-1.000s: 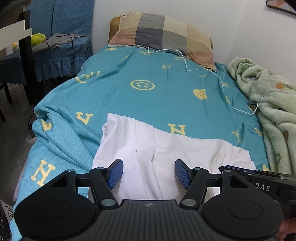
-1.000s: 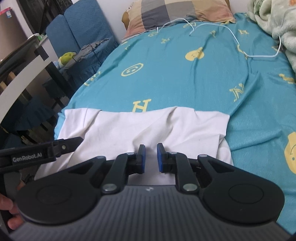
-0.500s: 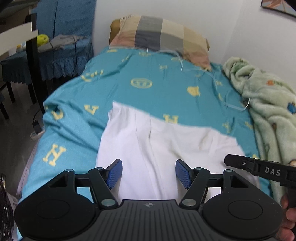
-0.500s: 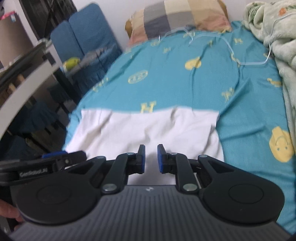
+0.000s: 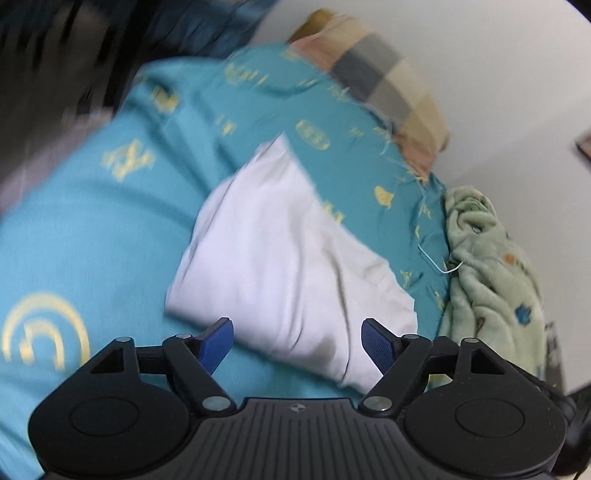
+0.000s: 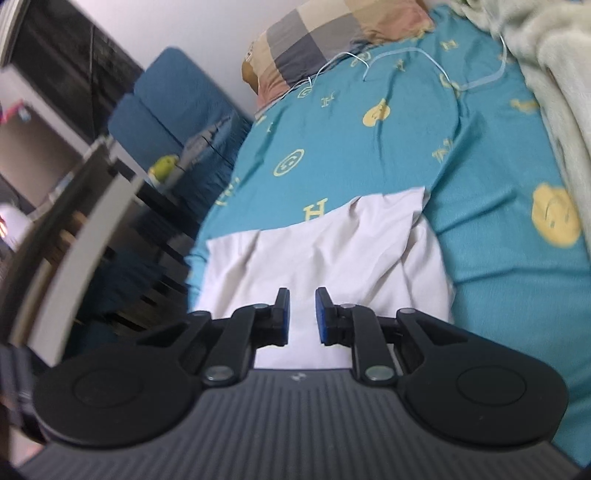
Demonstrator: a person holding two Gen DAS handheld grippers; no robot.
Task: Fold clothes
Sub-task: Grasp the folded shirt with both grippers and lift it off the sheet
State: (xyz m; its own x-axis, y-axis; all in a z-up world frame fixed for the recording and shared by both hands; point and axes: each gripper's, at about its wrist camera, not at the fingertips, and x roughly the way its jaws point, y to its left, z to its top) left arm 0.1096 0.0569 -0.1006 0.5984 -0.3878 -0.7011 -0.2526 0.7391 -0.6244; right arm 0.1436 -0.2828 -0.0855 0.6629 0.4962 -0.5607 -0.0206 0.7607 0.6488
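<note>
A white garment (image 5: 280,251) lies folded into a flat rectangle on the teal bed sheet (image 5: 92,229) near the bed's foot. My left gripper (image 5: 297,326) hovers over the garment's near edge; its jaws are opening wide and nothing is between them. The view is blurred and tilted. In the right wrist view the same garment (image 6: 332,243) spreads ahead of my right gripper (image 6: 302,295). Its jaws are opening slightly, with a narrow gap. No cloth is pinched between the blue pads (image 6: 282,314).
A checked pillow (image 6: 332,33) lies at the head of the bed, and a white cable (image 6: 406,62) trails across the sheet (image 6: 480,229). A green fleece blanket (image 5: 491,258) is heaped along the right side. A blue chair (image 6: 166,96) and a desk edge (image 6: 92,206) stand left of the bed.
Both views have rolled and shifted sideways; in the left view the garment now lies on a diagonal. The left jaws have spread wider. The other gripper's tip has left both views.
</note>
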